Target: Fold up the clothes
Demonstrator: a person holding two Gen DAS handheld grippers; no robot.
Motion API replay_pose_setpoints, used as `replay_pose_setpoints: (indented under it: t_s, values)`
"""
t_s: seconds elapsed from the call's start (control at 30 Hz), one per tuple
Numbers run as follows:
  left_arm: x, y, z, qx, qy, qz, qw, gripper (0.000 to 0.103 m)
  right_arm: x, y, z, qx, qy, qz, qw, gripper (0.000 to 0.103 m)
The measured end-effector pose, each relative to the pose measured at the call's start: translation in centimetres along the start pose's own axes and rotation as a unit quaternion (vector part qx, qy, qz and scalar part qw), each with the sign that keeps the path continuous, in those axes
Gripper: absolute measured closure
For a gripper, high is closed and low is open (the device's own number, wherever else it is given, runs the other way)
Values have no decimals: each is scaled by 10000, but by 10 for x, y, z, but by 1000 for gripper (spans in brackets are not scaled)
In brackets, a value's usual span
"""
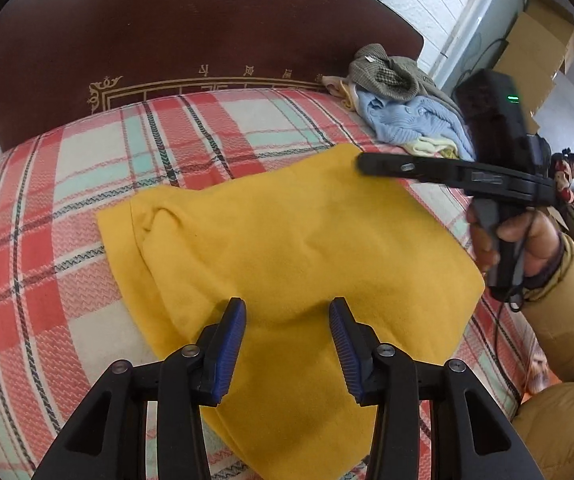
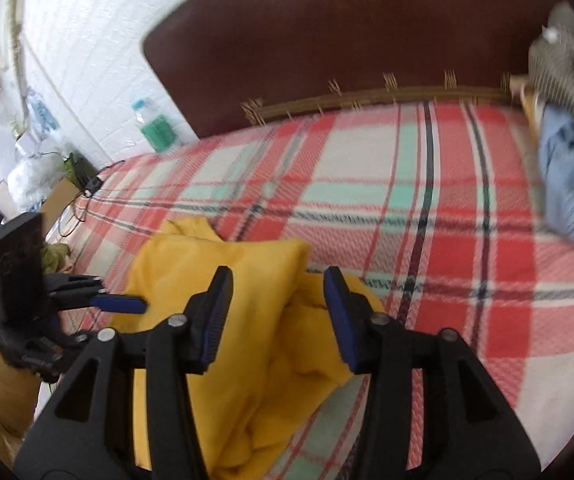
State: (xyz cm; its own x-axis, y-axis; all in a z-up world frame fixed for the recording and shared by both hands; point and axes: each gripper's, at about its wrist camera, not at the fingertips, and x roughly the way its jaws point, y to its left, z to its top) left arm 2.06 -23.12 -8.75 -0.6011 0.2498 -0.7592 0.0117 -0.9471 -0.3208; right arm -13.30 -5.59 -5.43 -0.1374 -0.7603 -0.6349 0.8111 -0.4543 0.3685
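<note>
A yellow garment lies folded on the plaid bed cover. It also shows in the right wrist view, bunched below the gripper. My left gripper is open and empty, just above the garment's near part. My right gripper is open and empty above the garment's right side. The right gripper also shows from the side in the left wrist view, over the garment's far right corner. The left gripper shows in the right wrist view at the garment's left edge.
A pile of other clothes, grey, light blue and pale yellow, lies at the bed's far right by the dark brown headboard. It appears blurred in the right wrist view. Cardboard boxes stand beyond the bed at right.
</note>
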Motion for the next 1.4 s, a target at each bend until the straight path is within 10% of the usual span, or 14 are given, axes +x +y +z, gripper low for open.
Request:
replay_pose_setpoints:
  t_s: [0.27, 1.4]
  values:
    - [-2, -1, -4, -85, -100, 44, 9999, 58, 8, 54, -29, -1256, 527, 237, 9904, 54]
    - [-47, -12, -82, -1462, -732, 291, 9861, 34, -25, 72, -94, -1200, 436, 117, 9917, 27]
